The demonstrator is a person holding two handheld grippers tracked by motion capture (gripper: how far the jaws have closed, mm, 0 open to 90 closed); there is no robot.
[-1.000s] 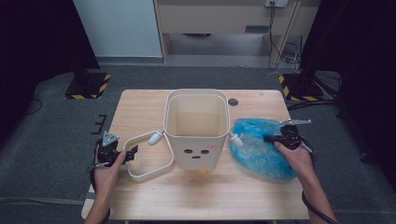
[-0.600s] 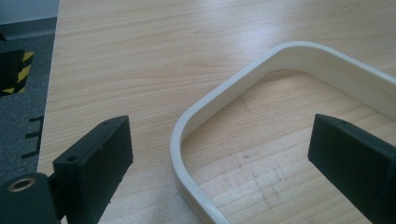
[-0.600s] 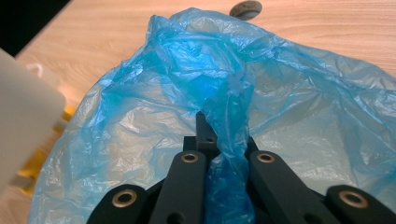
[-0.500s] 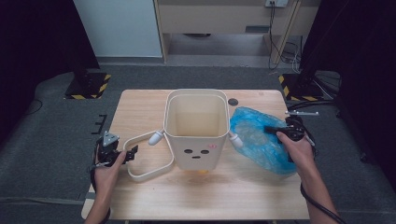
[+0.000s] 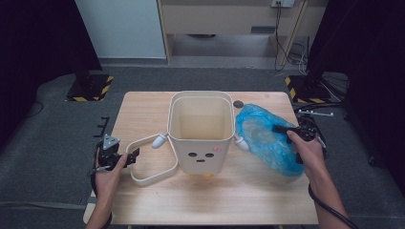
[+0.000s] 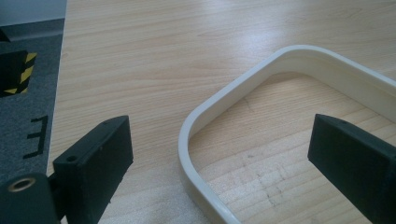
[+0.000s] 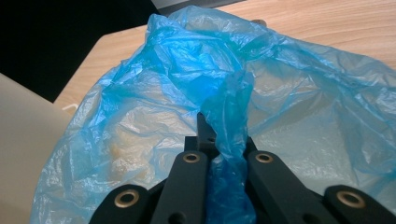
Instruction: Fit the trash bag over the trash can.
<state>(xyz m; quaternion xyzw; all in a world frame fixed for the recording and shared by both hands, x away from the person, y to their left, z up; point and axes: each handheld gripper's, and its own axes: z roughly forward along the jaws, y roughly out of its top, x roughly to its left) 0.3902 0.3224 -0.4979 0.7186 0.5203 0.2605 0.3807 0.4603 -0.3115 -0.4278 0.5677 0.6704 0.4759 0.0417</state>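
Observation:
A cream bin (image 5: 200, 129) stands upright in the middle of the wooden table (image 5: 143, 109), its loop handle (image 5: 148, 174) lying flat to its left. My left gripper (image 5: 131, 156) is open, its jaws straddling the handle's rim (image 6: 196, 140) without touching it. A thin blue plastic bag (image 5: 262, 138) lies crumpled to the right of the bin. My right gripper (image 5: 279, 129) is shut on a bunched fold of the bag (image 7: 229, 140), which runs up between the closed jaws, and the bag's near edge is lifted off the table.
A small dark disc (image 5: 238, 103) lies on the table behind the bin. Yellow-black striped floor blocks (image 5: 90, 88) sit beyond the table's far corners, with cables (image 5: 310, 112) at the right edge. Grey floor surrounds the table.
My right gripper has risen and moved toward the bin with the bag, pulling the bag's edge up. My left gripper has stayed put at the handle.

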